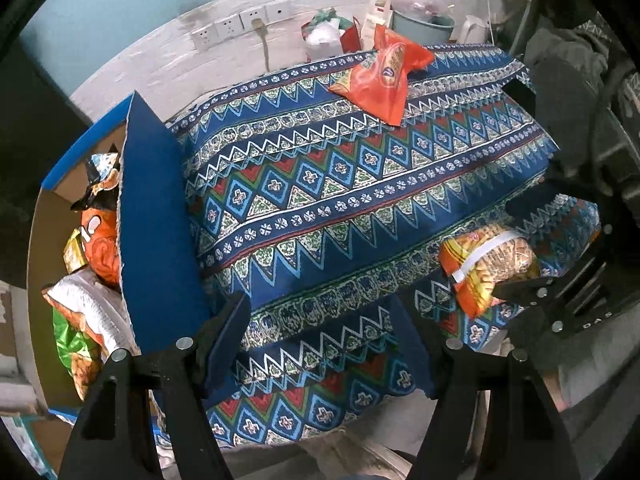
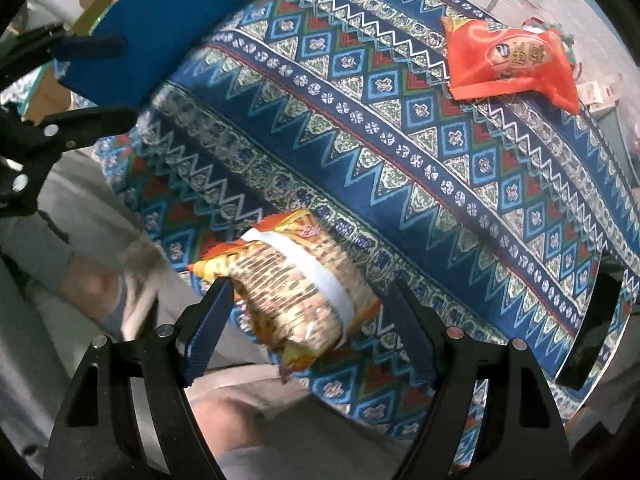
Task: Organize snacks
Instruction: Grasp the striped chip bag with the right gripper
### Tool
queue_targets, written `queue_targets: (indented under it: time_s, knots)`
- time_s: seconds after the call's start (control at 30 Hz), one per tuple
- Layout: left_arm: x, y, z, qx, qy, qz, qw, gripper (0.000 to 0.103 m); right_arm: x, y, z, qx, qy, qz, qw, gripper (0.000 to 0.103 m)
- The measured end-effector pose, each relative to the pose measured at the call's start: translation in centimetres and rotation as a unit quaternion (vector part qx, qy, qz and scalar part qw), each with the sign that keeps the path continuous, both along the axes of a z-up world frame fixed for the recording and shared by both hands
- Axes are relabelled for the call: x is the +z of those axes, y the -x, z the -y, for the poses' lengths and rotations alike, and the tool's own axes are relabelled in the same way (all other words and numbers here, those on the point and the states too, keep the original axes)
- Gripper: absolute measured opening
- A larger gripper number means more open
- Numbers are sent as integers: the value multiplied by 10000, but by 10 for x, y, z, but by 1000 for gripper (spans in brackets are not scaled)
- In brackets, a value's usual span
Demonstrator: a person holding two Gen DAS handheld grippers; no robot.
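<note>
i note my right gripper (image 2: pixel 308 312), fingers spread wide around the yellow-orange biscuit packet with white band (image 2: pixel 296 288) at the patterned blue tablecloth (image 2: pixel 400 152) edge, while my left gripper (image 1: pixel 320 328) stands wide, empty, beside the blue cardboard box (image 1: pixel 156 216) of snacks.

Left wrist cam sits low at the near edge of the table (image 1: pixel 320 184), looking across it toward the wall. Right wrist cam's closer, angled in from the right. Both catch the orange snack bag (image 1: pixel 382 76) (image 2: pixel 512 64).
</note>
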State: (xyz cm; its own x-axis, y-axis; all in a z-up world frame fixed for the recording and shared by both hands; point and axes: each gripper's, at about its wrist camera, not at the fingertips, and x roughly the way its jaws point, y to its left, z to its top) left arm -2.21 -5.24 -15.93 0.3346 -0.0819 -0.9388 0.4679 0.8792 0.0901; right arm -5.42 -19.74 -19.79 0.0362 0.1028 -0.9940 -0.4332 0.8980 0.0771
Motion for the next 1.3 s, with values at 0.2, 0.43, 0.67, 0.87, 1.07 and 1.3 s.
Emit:
queue_targets:
  time_s: [0.2, 0.43, 0.67, 0.87, 1.07, 1.3]
  knots:
    - [-11, -11, -9, 180, 1, -189, 9997, 73, -20, -16, -11, 116, 52, -48, 9999, 79]
    - [-19, -17, -11, 232, 3, -254, 9994, 73, -32, -32, -19, 166, -52, -17, 9998, 79]
    - [-25, -26, -11, 294, 28, -327, 9990, 73, -35, -40, -21, 3, -145, -122, 9998, 56]
    - [-21, -37, -2, 238, 149, -230, 9993, 78, -21, -62, -3, -354, -186, 79, 9992, 48]
    - [-18, -51, 9, 300, 325, -106, 9990, 80, -1, -79, 41, -1071, -92, 514, 9929, 45]
    - [-12, -70, 26, 286, 547, -7, 9981, 80, 28, -96, 90, -1782, -134, 1031, 9785, 40]
